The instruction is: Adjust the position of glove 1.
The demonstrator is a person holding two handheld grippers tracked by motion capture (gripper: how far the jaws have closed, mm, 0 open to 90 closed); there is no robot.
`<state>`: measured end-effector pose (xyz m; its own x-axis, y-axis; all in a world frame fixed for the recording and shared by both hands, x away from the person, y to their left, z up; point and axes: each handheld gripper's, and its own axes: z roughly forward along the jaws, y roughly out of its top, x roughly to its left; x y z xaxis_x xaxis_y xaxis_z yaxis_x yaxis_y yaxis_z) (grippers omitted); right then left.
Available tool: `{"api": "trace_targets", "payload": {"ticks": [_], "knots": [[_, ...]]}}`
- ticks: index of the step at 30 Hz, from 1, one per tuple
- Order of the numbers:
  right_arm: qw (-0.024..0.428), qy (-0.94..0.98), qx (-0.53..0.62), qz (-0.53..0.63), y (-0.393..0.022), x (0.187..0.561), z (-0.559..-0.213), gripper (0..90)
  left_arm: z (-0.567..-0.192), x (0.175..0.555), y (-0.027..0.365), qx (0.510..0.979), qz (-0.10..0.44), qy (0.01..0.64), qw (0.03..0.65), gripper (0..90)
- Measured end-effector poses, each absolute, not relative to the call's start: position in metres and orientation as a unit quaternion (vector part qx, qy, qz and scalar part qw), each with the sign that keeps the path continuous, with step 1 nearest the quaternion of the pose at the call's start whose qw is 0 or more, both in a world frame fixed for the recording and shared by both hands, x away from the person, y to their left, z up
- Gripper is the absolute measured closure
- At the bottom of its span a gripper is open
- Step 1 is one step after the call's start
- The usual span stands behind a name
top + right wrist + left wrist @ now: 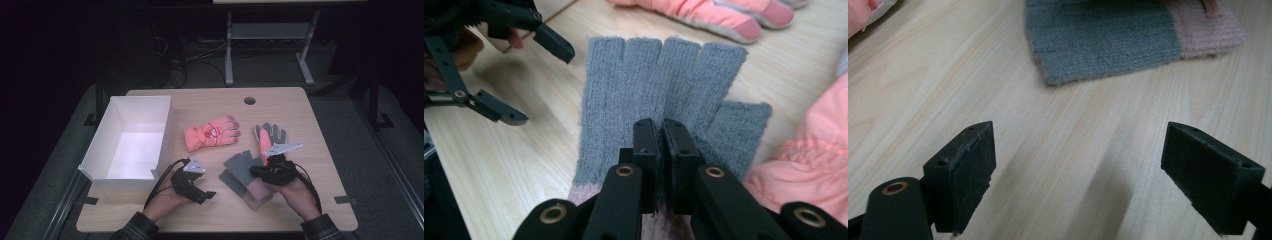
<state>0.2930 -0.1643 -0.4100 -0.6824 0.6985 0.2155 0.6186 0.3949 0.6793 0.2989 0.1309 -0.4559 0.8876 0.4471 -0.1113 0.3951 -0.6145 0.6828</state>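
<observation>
Right gripper (663, 131) pinching the grey knit glove (664, 80)

Jaws are clamped on the glove's palm, fingers fanning out ahead. It looks soft, light and floppy, so a mid-palm hold suits; left gripper (1078, 165) gapes empty alongside.

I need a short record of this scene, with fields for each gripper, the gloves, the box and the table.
left gripper: open, holds nothing, low over bare wood
right gripper: shut on grey knit glove
grey knit glove: fingerless, pink cuff, flat on table
second grey knit glove: partly under the first
pink ski gloves: one beside the box, one by the right gripper
white box: open, on the table's left side
table: light wood
</observation>
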Motion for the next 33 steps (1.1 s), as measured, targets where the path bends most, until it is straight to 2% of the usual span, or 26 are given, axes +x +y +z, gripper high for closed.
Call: {"api": "trace_targets", "payload": {"ticks": [30,32,33], "knots": [[0.038,0.86,0.391,0.325,-0.144,0.299,-0.445,84.7,-0.457,0.299,0.129,0.904,0.034,0.225,0.361,13.9],[0.039,0.86,0.39,0.326,-0.144,0.299,-0.446,81.8,-0.457,0.298,0.129,0.904,0.034,0.226,0.361,13.9],[0.046,0.858,0.387,0.336,-0.147,0.298,-0.443,71.1,-0.456,0.298,0.129,0.904,0.034,0.226,0.362,13.9]]}}
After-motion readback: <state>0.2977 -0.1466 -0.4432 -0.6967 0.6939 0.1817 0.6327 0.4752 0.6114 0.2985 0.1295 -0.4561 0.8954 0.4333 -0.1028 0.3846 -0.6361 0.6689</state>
